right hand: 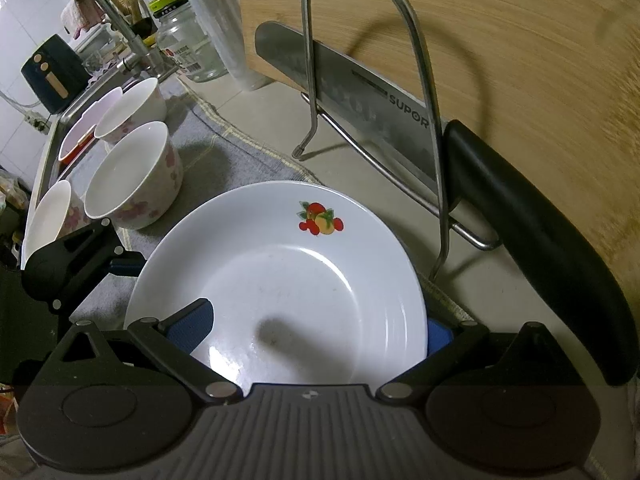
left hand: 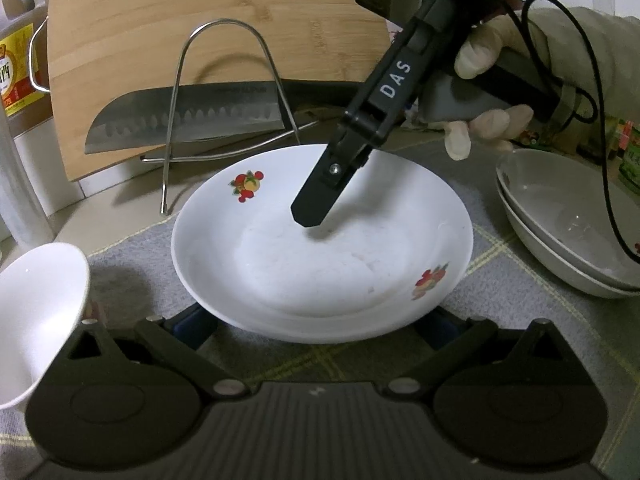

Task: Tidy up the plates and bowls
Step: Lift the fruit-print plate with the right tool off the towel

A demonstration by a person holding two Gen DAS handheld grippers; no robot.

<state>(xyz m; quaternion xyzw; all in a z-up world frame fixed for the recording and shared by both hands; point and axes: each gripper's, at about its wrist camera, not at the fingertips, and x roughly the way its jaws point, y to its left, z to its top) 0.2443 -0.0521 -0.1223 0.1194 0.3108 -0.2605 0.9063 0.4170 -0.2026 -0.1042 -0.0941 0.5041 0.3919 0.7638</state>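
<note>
A white plate with fruit decals [left hand: 320, 248] [right hand: 280, 272] lies on the grey mat. My left gripper [left hand: 316, 322] is open, its blue pads showing under the plate's near rim on both sides; in the right wrist view it sits at the plate's left edge [right hand: 80, 264]. My right gripper [right hand: 316, 330] is open and straddles the plate's rim, with one pad over the inside and the other outside. One of its fingers [left hand: 320, 188] hangs just above the plate's middle, and a gloved hand [left hand: 480, 56] holds it. Two white plates [left hand: 560, 240] are stacked at the right.
A wire rack [right hand: 400, 80] holds a knife [left hand: 184, 120] against a bamboo cutting board [left hand: 200, 20] behind the plate. Floral bowls [right hand: 132, 184] [right hand: 132, 108], a white bowl [left hand: 36, 320] and a pink dish [right hand: 88, 124] stand to the left, near the sink and tap [right hand: 112, 12].
</note>
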